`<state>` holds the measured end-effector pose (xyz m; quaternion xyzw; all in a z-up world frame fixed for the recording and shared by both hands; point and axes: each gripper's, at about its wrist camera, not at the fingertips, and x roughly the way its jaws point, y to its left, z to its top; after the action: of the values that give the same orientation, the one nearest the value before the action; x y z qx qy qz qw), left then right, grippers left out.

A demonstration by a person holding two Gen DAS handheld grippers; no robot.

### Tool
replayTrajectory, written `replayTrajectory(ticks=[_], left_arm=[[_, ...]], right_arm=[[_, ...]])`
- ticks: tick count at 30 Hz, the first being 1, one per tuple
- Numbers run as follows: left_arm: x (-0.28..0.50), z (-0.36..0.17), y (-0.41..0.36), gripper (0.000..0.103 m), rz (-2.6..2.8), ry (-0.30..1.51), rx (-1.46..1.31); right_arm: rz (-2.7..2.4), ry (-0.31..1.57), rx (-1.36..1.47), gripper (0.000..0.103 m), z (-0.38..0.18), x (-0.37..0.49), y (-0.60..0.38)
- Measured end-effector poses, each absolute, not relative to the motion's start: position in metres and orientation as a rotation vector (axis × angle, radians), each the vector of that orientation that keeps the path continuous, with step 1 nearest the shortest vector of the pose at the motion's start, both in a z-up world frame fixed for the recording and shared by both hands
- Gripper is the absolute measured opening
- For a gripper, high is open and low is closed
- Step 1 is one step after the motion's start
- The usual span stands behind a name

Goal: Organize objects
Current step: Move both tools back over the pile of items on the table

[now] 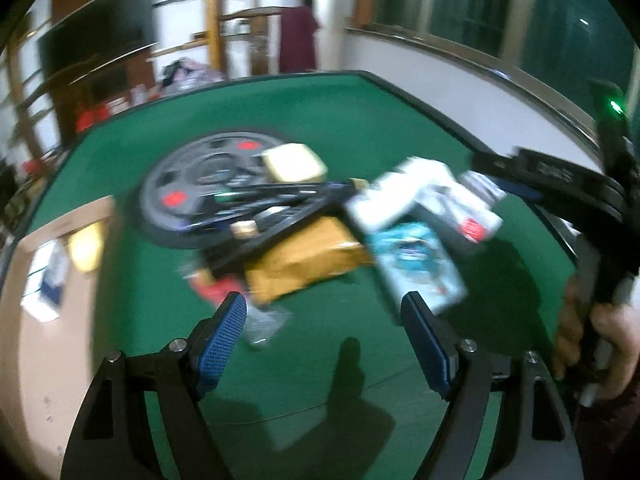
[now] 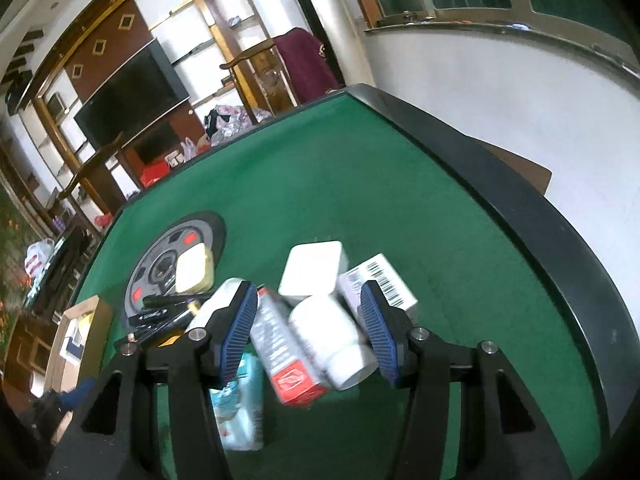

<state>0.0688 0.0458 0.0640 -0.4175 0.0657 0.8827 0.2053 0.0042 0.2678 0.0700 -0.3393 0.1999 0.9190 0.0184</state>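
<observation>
A cardboard box sits at the table's left edge, a few small items inside. Right of it, on the green table, lies a round grey disc with red marks; a pale yellow case rests on its right side and black pens lie across it. Next comes the pile: an orange packet, a teal packet, a red-ended box, a white bottle on its side, a white square box and a barcode box. The left gripper hovers above the near side of the pile, fingers spread, holding nothing. The right gripper is over the bottle and red-ended box, fingers spread either side; contact cannot be told
</observation>
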Motion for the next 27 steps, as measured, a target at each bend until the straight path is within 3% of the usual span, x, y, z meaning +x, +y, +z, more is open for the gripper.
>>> replayTrajectory(ticks=[5,24,27], left_arm=[[0.065,0.05,0.086,0.075,2.385,0.245,-1.205],[0.051,0.038,0.145,0.074,2.328,0.105,-1.274],[0.054,0.038,0.143,0.044,2.326,0.072,-1.252]], right_arm=[[2.845,0.73,-1.063,0.053,0.062,0.002,0.282],[2.818,0.831,-0.978,0.056,0.065,0.012,0.297],[2.802,0.835,-0.976,0.056,0.064,0.011,0.297]])
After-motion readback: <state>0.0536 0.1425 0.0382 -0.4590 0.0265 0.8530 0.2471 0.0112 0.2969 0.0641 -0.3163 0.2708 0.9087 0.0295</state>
